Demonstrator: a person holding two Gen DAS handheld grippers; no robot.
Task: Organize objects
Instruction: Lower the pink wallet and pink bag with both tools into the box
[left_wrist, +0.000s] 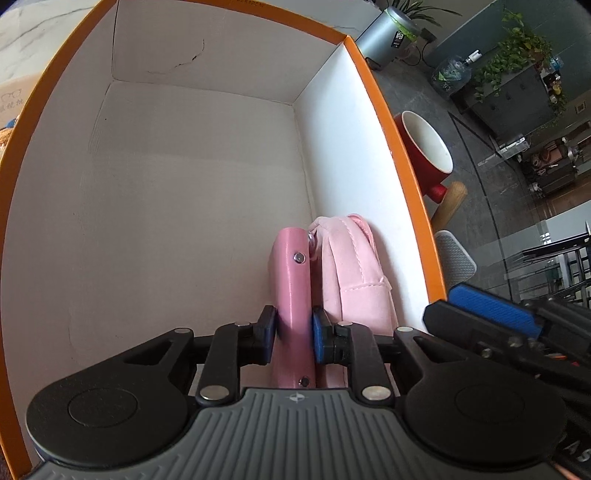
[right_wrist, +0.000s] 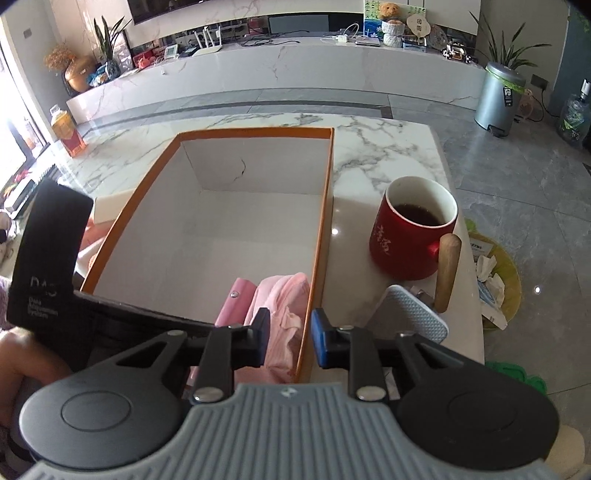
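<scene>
Left gripper (left_wrist: 293, 338) is pinching the pink case (left_wrist: 291, 280) upright in the orange box (left_wrist: 388, 122) beside the pink pouch (left_wrist: 351, 266), right gripper (right_wrist: 290, 341) straddles the box wall half-spread, so a careless pull could tip the full mug (right_wrist: 413, 229).

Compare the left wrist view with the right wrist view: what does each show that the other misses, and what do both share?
Only the left wrist view shows the left gripper straddling the pink case, which stands on edge in the box.

Only the right wrist view shows the dark drink inside the red mug, the right gripper straddling the box's right wall, and the marble table.

Both show the orange box, the pink case, the pink cloth pouch beside it and the mug.
</scene>
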